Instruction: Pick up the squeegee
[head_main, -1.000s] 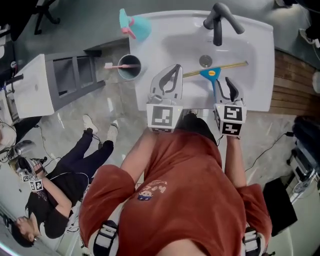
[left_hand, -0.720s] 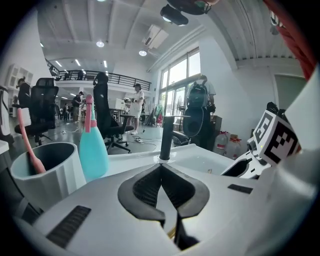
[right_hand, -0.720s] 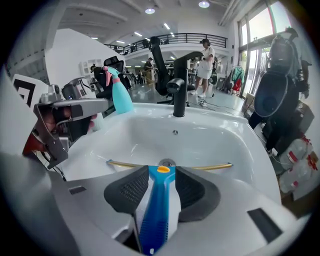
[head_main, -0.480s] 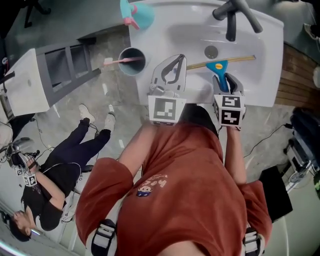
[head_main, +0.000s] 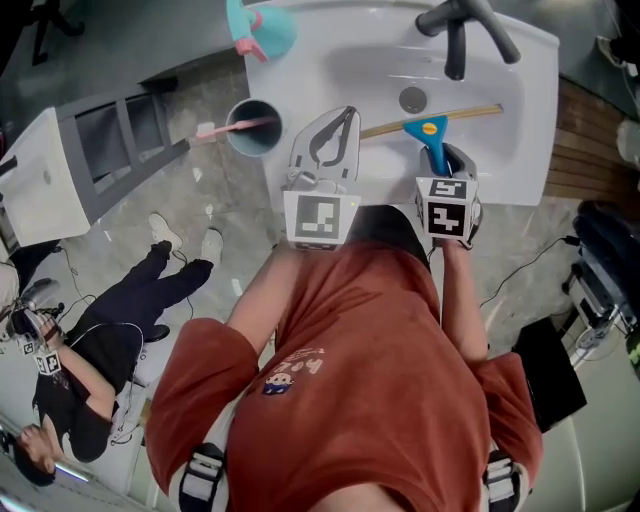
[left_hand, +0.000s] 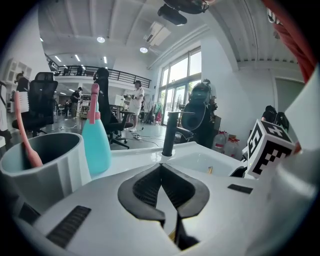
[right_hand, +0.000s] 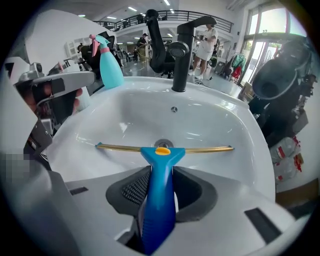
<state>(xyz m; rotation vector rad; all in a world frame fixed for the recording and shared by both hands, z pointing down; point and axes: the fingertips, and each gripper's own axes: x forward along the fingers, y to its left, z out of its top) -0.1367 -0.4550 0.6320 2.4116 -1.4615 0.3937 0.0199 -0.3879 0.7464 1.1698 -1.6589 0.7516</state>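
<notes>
A squeegee with a blue handle (head_main: 432, 138) and a long brass-coloured blade lies in the white sink (head_main: 330, 60), its handle pointing toward the front rim. My right gripper (head_main: 441, 158) points steeply down over that handle. In the right gripper view the handle (right_hand: 160, 195) runs between the jaws of the right gripper (right_hand: 163, 176); the jaws are closing, with small gaps still showing beside the pads. My left gripper (head_main: 346, 112) hovers over the sink's front left rim, shut on nothing, and in its own view the left gripper (left_hand: 161, 166) shows its pads meeting at the tip.
A black faucet (head_main: 458, 40) stands at the back of the basin above the drain (head_main: 412, 98). A grey cup with a pink toothbrush (head_main: 252, 128) and a teal spray bottle (head_main: 262, 25) are left of the sink. A grey shelf unit (head_main: 100, 150) and a seated person (head_main: 110, 350) are further left.
Both grippers have sunk toward the sink. The right gripper has tipped downward and come over the squeegee handle, which now lies between its jaws.
</notes>
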